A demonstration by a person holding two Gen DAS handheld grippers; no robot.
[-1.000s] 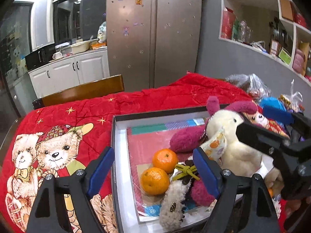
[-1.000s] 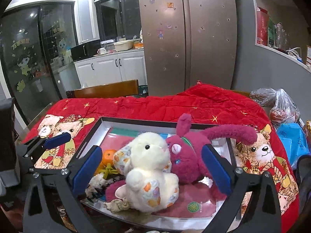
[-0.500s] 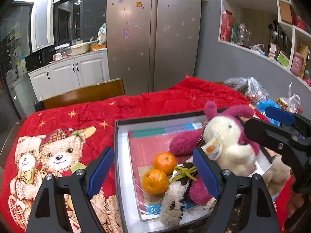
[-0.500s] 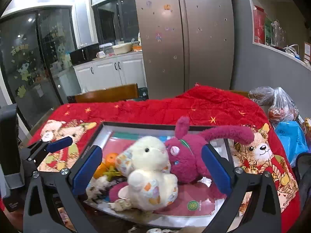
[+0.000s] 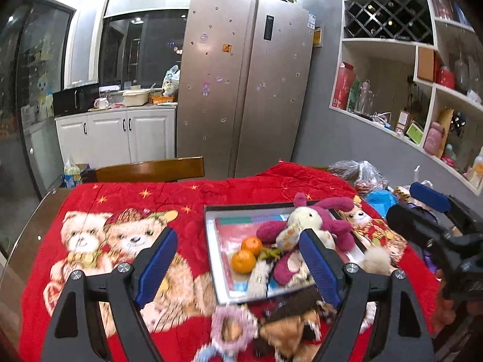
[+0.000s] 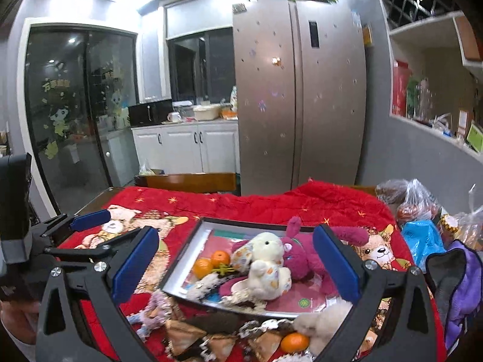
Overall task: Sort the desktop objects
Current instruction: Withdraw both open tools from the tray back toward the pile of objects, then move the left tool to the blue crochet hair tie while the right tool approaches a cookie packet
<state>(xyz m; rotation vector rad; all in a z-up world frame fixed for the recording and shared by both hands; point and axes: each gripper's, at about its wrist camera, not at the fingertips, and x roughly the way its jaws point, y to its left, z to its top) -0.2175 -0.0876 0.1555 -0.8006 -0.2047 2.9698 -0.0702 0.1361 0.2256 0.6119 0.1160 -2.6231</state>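
Kitchen fittings fill the background: a steel double-door fridge [image 5: 244,84], white cabinets [image 5: 117,138] beside it and open wall shelves [image 5: 407,90] on the right. Nearer the cameras, a worktop is covered by a red blanket [image 5: 126,211] printed with teddy bears, and a wooden chair back [image 5: 151,169] shows at its far edge. On the blanket lies a shallow box [image 6: 181,259] with a dark rim and pale inner walls. Inside it, two oranges [image 6: 211,262] sit side by side toward the left, a cream plush rabbit [image 6: 265,259] lies in the middle, and a magenta plush rabbit [image 6: 305,259] rests against it on the right. Just outside the box's near edge, on the blanket, lie a heap of blurred soft toys [image 6: 193,328], a third orange [image 6: 294,342] and a pale fluffy toy [image 6: 326,322]. Plastic bags [image 6: 422,220] crowd the worktop's right end. The left gripper [image 5: 238,267] hangs above the blanket and the box's left part, its blue-padded jaws spread wide with nothing between them. The right gripper [image 6: 235,267] hangs over the box's near side, its jaws likewise wide apart and gripping nothing; the plush rabbits show in the gap beyond them. Each gripper appears at the edge of the other's view, and part of a hand [image 6: 15,322] shows at the lower left of the right wrist view.
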